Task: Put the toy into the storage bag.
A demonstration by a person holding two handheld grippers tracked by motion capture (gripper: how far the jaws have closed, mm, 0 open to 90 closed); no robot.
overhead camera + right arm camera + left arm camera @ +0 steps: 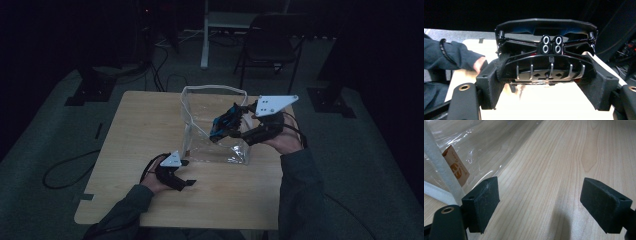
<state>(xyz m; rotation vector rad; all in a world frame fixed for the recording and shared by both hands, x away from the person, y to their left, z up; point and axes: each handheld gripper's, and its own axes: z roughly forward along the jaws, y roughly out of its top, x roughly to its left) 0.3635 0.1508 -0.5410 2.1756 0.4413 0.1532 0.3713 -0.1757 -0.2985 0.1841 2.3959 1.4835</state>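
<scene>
Desk [150, 130] of pale wood carries everything, and the clear plastic bag [220, 150] standing near its middle serves as the landmark. White fabric trim runs along the bag's rim and down its corner, and the mouth stands open at the top. An orange label [456, 166] sits inside the bag's wall, close to that trim, as the left gripper view shows.

Above the bag's open mouth, toward its right side, the right tongs [239, 129] grip a toy car [226, 122], black with blue parts. In the right gripper view the car [546, 56] is seen from its rear, with four round exhaust tips under a wide wing, and the right tongs [547, 90] press on its two flanks, so they are holding the car. It hangs tilted over the bag; in the dim high view it seems to be at the rim rather than down inside, though that is hard to judge.

In front of the bag's near left corner, the left tongs [187, 175] lie low on the desk in the person's hand. The left gripper view shows these left tongs [541, 202] spread wide, with bare wood between the pads and the bag's edge just beside one pad [482, 200].
</scene>
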